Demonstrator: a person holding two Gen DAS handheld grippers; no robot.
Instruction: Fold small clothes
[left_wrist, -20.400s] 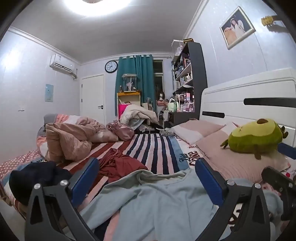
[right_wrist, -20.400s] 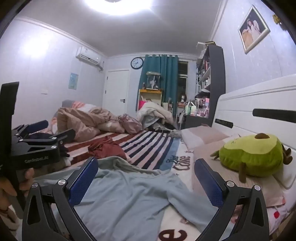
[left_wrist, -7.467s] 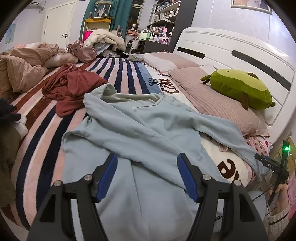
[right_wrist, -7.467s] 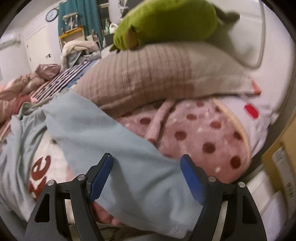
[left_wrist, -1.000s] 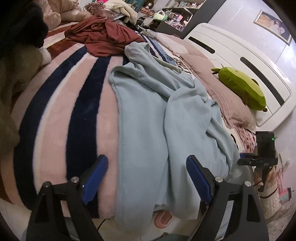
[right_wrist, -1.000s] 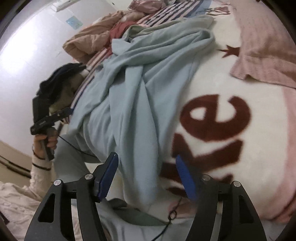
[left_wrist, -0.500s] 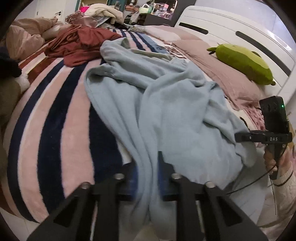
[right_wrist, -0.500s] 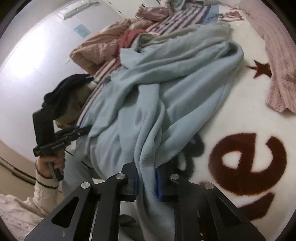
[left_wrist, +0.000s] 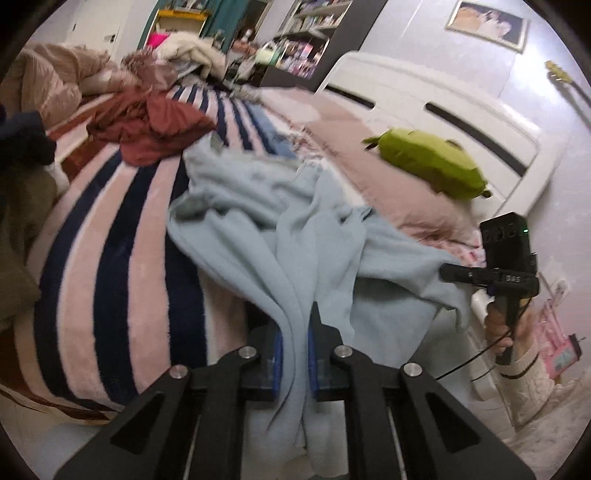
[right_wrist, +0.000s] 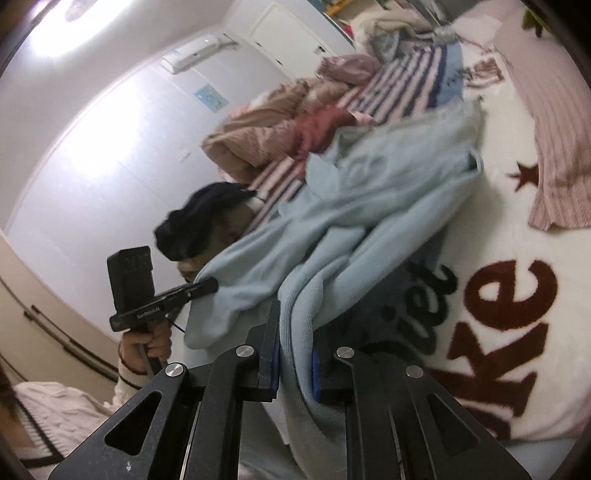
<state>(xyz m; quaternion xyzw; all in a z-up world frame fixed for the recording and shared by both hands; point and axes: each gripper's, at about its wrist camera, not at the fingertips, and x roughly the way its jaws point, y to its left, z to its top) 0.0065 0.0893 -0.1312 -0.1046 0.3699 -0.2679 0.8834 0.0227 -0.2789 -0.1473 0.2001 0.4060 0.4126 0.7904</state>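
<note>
Risk: left gripper (left_wrist: 294, 356) and right gripper (right_wrist: 294, 356) each pinch only a hem bunch of the blue top (left_wrist: 266, 221), whose sleeves, bunched toward 12 o'clock, may fold in crooked.

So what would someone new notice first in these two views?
A rumpled pale blue fleece top sprawls across the striped plush blanket, with both the left gripper and right gripper clamped on its near edge. A green avocado plush toy lies on the pillow by the headboard.
</note>
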